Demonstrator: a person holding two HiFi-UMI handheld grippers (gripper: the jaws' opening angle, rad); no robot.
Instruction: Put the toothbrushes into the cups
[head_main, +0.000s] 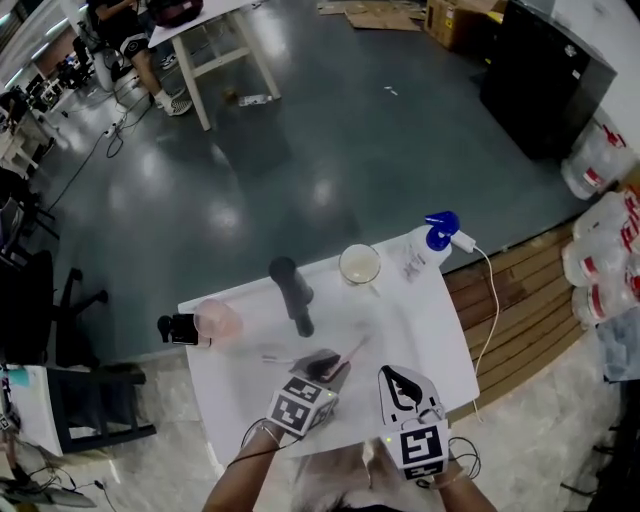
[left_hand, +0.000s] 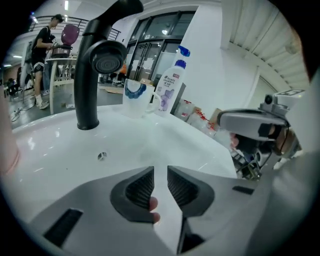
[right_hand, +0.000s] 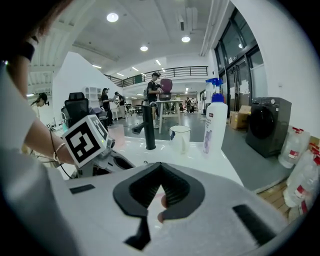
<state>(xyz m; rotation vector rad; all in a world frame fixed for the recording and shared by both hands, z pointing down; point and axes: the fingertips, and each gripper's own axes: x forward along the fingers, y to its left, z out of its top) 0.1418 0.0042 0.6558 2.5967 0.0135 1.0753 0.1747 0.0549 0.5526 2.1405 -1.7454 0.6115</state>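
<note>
Glossy white counter (left_hand: 50, 145); matt black faucet (left_hand: 87, 100); smooth plastic bottle (left_hand: 170, 90); ribbed matt pads (left_hand: 140, 187) on left claw (left_hand: 160, 172).

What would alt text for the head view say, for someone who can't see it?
Seen from above, the hand-held left claw and right claw reach over a white sink counter with a black faucet, pink cup, clear cup, blue-topped spray bottle and a pink toothbrush lying flat.
</note>
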